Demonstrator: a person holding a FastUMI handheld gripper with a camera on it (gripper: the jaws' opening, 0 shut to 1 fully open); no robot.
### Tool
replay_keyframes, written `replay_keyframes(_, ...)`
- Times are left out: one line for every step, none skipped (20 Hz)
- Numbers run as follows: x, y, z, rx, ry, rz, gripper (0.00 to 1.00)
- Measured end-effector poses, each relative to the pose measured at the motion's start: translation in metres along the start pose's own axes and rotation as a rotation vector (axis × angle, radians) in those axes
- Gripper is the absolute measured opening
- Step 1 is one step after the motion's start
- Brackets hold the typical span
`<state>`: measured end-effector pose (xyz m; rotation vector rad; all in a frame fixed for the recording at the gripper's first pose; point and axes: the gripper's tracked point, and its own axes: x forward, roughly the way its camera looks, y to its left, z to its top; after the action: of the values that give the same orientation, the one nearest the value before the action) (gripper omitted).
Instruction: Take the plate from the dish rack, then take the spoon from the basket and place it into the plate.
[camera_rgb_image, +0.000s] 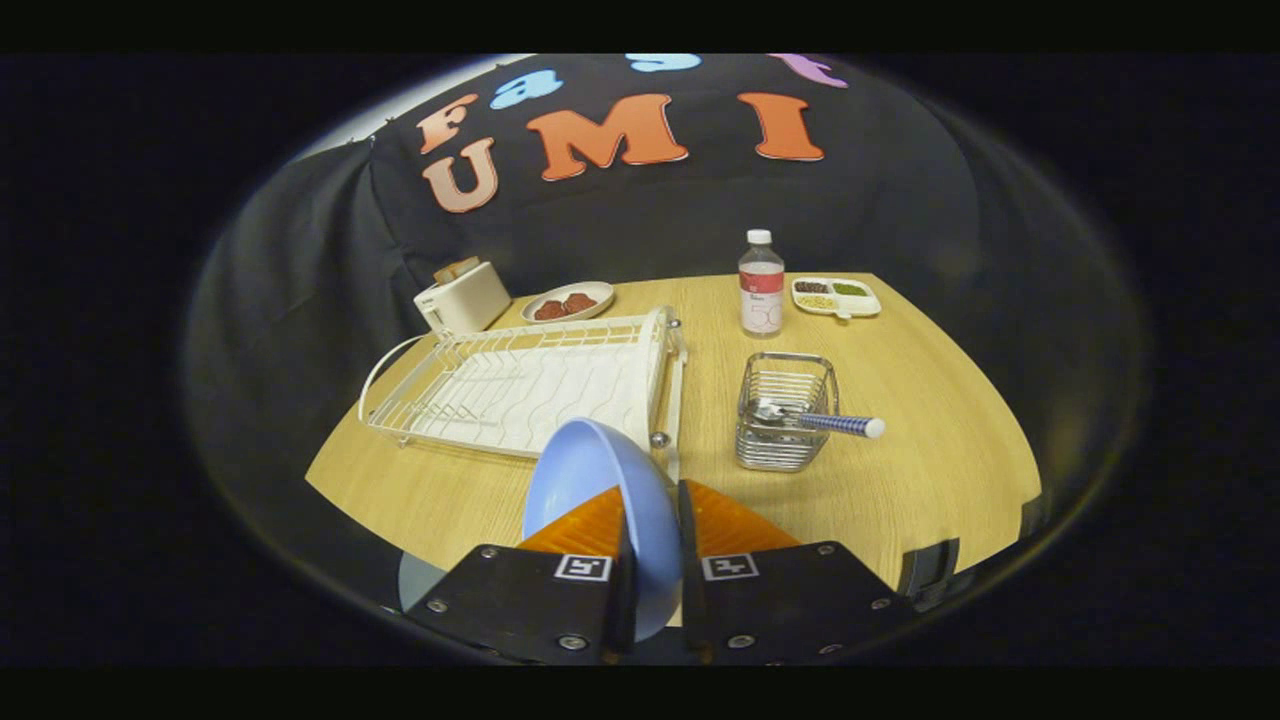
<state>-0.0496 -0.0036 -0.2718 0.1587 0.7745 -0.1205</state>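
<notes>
My gripper is shut on a light blue plate, which stands on edge between the two fingers, held above the table's near edge. The white wire dish rack lies just beyond the plate, to the left, with no dishes in its slots. To the right of the rack stands a small metal wire basket. A spoon rests in it, its bowl inside and its blue-and-white striped handle sticking out over the right rim.
At the table's back stand a white toaster, an oval dish with reddish food, a clear bottle with a red label and a white compartment tray of grains. Bare wooden tabletop lies right of the basket.
</notes>
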Motion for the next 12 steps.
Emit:
replay_keyframes(0.003, -0.001, -0.007, 0.016, 0.004, 0.008, 0.18)
replay_keyframes(0.005, -0.001, -0.009, 0.029, -0.002, 0.023, 0.19)
replay_keyframes(0.009, 0.0, -0.015, 0.037, -0.002, 0.036, 0.18)
replay_keyframes(0.012, 0.0, -0.02, 0.051, 0.001, 0.046, 0.18)
replay_keyframes(0.016, 0.004, -0.023, 0.071, 0.003, 0.074, 0.18)
replay_keyframes(0.019, 0.007, -0.027, 0.096, 0.001, 0.089, 0.18)
replay_keyframes(0.022, 0.009, -0.029, 0.117, -0.002, 0.108, 0.18)
replay_keyframes(0.026, 0.012, -0.031, 0.139, -0.003, 0.125, 0.19)
replay_keyframes(0.029, 0.013, -0.036, 0.161, 0.002, 0.139, 0.19)
replay_keyframes(0.034, 0.015, -0.042, 0.18, 0.011, 0.151, 0.19)
replay_keyframes(0.036, 0.016, -0.047, 0.2, 0.019, 0.162, 0.19)
replay_keyframes(0.038, 0.017, -0.05, 0.219, 0.026, 0.17, 0.19)
